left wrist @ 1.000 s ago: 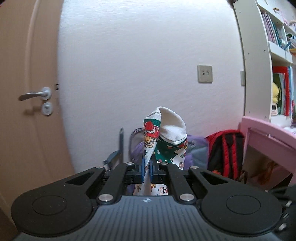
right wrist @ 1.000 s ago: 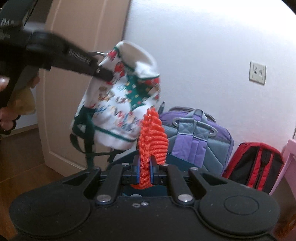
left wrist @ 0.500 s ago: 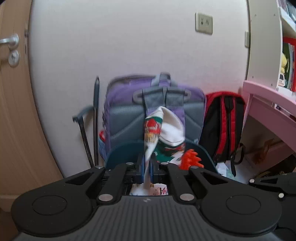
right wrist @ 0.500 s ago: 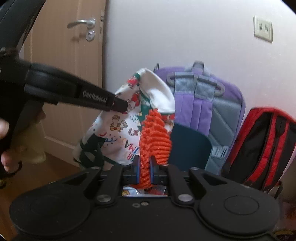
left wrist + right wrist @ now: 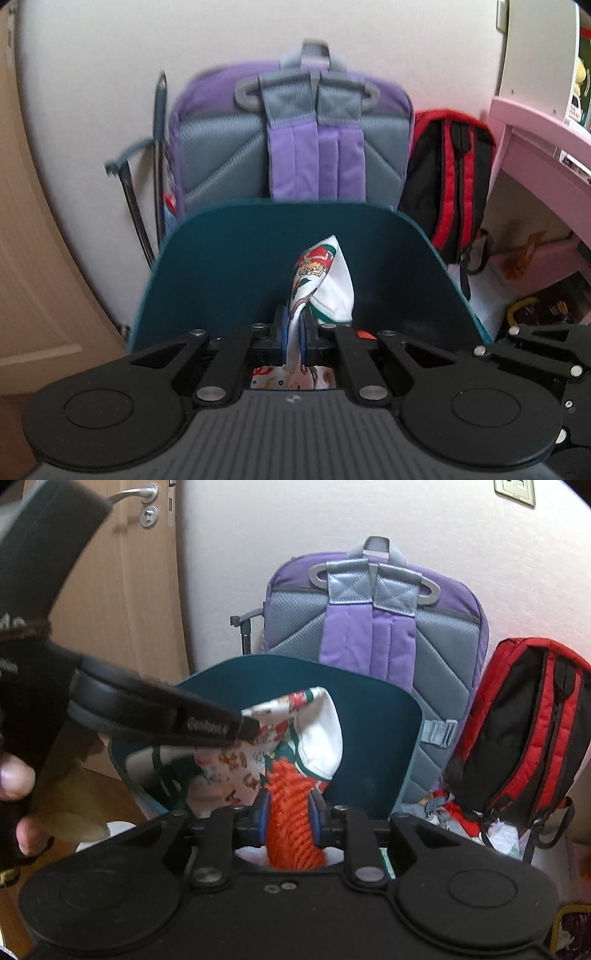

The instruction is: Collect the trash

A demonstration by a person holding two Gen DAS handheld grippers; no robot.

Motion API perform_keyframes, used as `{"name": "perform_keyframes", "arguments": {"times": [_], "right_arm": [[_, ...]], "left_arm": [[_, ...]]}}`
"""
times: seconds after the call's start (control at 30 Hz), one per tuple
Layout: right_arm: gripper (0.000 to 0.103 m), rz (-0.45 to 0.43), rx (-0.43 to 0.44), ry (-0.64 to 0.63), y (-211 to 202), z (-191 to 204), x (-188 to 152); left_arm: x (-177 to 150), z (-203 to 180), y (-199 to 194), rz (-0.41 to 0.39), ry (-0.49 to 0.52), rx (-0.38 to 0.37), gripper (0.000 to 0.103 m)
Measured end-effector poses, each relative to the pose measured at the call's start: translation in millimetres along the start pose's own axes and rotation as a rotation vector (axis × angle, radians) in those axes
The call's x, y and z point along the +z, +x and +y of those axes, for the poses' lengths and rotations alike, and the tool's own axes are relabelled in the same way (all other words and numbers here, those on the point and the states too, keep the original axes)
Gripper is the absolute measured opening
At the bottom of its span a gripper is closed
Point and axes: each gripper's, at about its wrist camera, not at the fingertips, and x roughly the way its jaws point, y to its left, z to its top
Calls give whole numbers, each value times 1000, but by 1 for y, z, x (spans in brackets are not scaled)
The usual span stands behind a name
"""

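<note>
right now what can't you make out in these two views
- Inside of the teal bin: left wrist view, hidden by the gripper body.
- Lower part of the printed paper bag: left wrist view, cut off behind the left gripper.
- Whether the right gripper, jaws just opening, still presses the orange fuzzy item: right wrist view, contact unclear.

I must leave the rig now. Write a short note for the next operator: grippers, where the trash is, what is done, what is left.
Left gripper: shut on the printed paper bag, held inside the teal bin.
Right gripper: jaws have just been opening; the orange fluffy piece sits between them, over the bin, and looks loose.
Done: both pieces brought to the bin.
Left: let the orange piece fall, release the bag, then check the floor by the red backpack for scraps.
</note>
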Motion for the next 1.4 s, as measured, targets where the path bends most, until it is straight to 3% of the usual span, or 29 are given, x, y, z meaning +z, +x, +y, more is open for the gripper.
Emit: {"name": "perform_keyframes", "arguments": {"times": [0.23,0.33,0.4,0.47,0.7,0.93,1.0,1.23,1.3,1.4], "right_arm": [[27,-12,-5,31,-8,-2,1],[35,-24,-8,38,-12,-1,0],[37,-35,-8,44,-18,1,-2],[39,-38,-11,45,-23,4,-3],[50,-99,-29,58,-60,8,-5],[52,-162,-13,94,-102,8,-6],[53,-177,-8,94,-113,9,-8],[54,-232,10,92,-153,17,-18],[54,-247,20,101,-162,18,-21],[54,-277,45,128,-176,20,-29]], "left_arm": [[-15,0,0,35,-19,-25,14],[-17,1,-11,21,-26,-25,35],[-18,1,-22,-3,-25,-10,60],[-19,3,-34,-27,-31,-3,68],[-24,2,-73,-63,-27,12,68],[-33,-2,-121,-130,-25,8,68],[-37,-4,-134,-148,-17,6,75],[-57,-9,-181,-220,-10,-11,76],[-63,-10,-194,-239,-7,-14,82],[-75,-13,-211,-267,2,-11,84]]}}
